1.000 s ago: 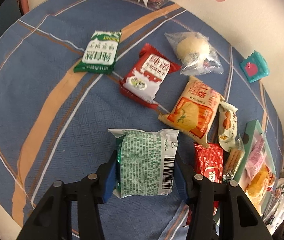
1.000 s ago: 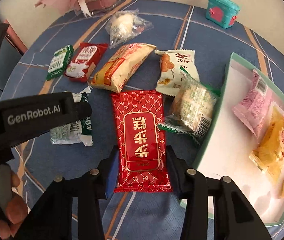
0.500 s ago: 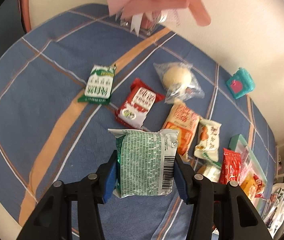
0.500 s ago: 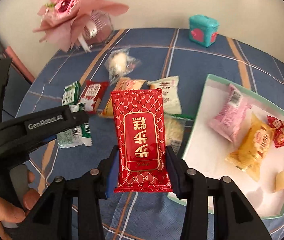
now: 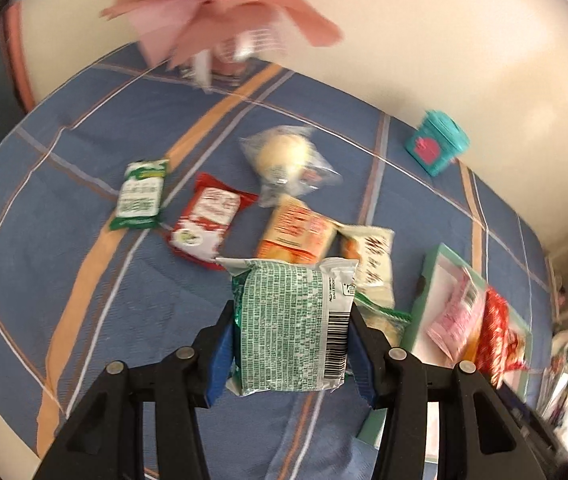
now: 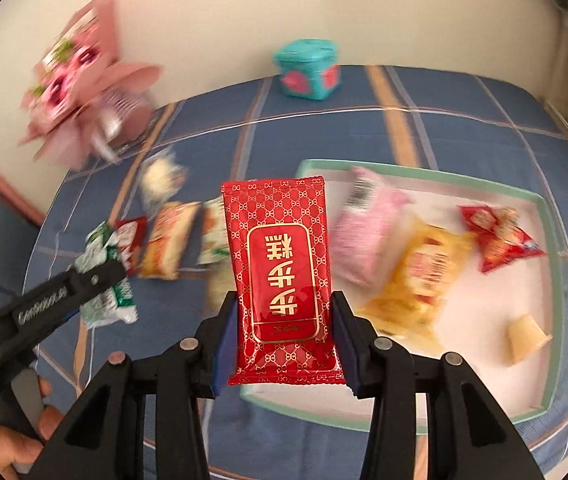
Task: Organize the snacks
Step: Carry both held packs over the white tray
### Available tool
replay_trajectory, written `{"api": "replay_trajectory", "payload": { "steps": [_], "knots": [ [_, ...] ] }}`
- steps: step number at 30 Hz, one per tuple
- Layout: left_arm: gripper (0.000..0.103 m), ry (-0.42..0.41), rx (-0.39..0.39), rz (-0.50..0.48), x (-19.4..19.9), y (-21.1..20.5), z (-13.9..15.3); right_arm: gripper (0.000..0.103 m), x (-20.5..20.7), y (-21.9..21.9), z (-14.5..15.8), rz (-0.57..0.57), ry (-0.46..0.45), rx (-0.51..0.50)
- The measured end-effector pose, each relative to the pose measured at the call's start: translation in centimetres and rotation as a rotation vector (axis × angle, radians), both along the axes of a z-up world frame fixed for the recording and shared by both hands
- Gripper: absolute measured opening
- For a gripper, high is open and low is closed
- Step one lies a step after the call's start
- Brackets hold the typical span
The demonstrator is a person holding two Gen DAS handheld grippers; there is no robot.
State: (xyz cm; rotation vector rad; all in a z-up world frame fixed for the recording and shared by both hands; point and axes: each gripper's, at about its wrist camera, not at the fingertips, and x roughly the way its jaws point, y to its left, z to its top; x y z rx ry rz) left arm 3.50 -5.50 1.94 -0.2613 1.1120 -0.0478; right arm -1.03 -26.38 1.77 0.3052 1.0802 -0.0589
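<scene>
My left gripper [image 5: 290, 344] is shut on a green-and-white snack packet [image 5: 292, 324], held above the blue tablecloth; it also shows in the right wrist view [image 6: 103, 280]. My right gripper [image 6: 284, 344] is shut on a red packet with gold lettering [image 6: 279, 276], held over the near edge of the green-rimmed white tray [image 6: 540, 280]. The tray holds a pink packet [image 6: 368, 232], a yellow packet [image 6: 420, 276], a small red packet [image 6: 496, 236] and a pale piece [image 6: 528, 338]. The tray also shows in the left wrist view [image 5: 424, 300].
Loose snacks lie on the cloth: a green packet [image 5: 141, 196], a red-and-white packet [image 5: 207, 220], a bagged bun [image 5: 288, 160], an orange packet [image 5: 296, 232], a white packet [image 5: 372, 256]. A teal box [image 5: 436, 148] and a pink bouquet [image 5: 219, 12] stand at the back.
Both grippers have risen with their packets and swung right toward the tray. The red packet now hangs over the tray's near edge.
</scene>
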Motion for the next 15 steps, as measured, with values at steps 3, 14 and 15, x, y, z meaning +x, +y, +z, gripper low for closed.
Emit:
{"api": "replay_trajectory", "payload": {
  "steps": [3,14,15],
  "knots": [
    [0.053,-0.014,0.026,-0.072,-0.4,-2.7,0.2,0.046,-0.5,-2.7,0.0,-0.075,0.002,0.002],
    [0.053,-0.060,0.129,-0.340,-2.8,-12.5,0.5,0.046,-3.0,-10.2,0.8,-0.278,0.000,-0.012],
    [0.053,-0.060,0.135,-0.363,-3.0,-13.3,0.5,0.046,-3.2,-10.5,0.8,-0.284,-0.002,-0.012]
  ]
}}
